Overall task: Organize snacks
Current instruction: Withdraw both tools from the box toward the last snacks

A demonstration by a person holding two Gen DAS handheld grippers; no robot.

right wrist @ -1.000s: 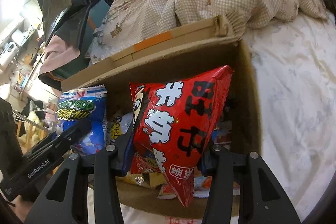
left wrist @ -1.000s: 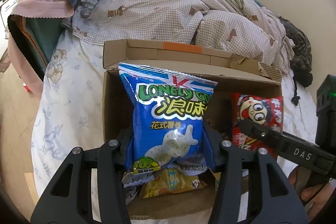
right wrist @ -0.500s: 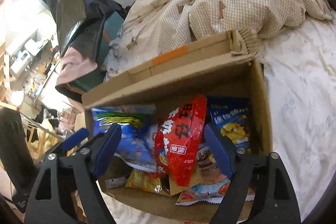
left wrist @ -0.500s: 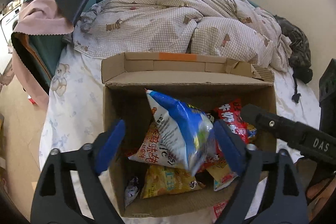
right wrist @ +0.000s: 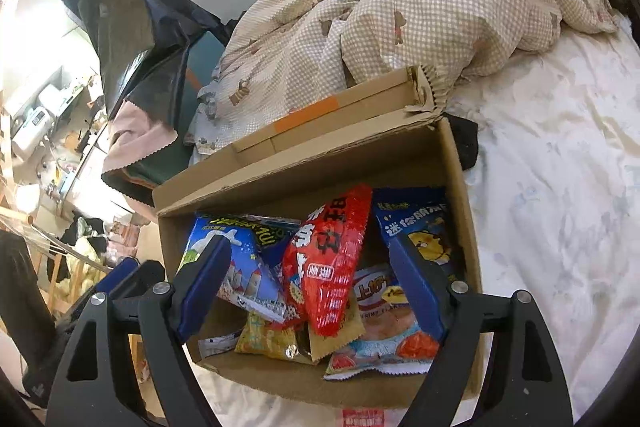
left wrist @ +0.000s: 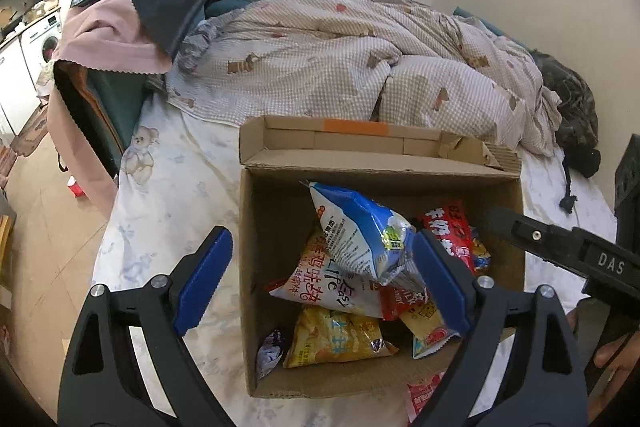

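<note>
Snacks are in the cardboard box point(left wrist: 264, 251) on the bed point(left wrist: 168, 195), piled loose so they stay together. Left hand-held gripper point(left wrist: 322, 281) gapes wide above it, empty; right hand-held gripper point(right wrist: 316, 283) likewise. Blue bag point(left wrist: 360, 231) leans on the heap, red bag point(right wrist: 332, 259) stands beside it. One red packet point(left wrist: 424, 393) lies outside. Beyond, the box flap point(left wrist: 360, 139), then the checked duvet point(left wrist: 340, 67) crowds the far side.

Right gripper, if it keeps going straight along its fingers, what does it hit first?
Most likely the red snack bag standing in the cardboard box. It sits centred between the open right gripper fingers and rides highest in the pile. Depth is hard to judge through the fisheye.
</note>
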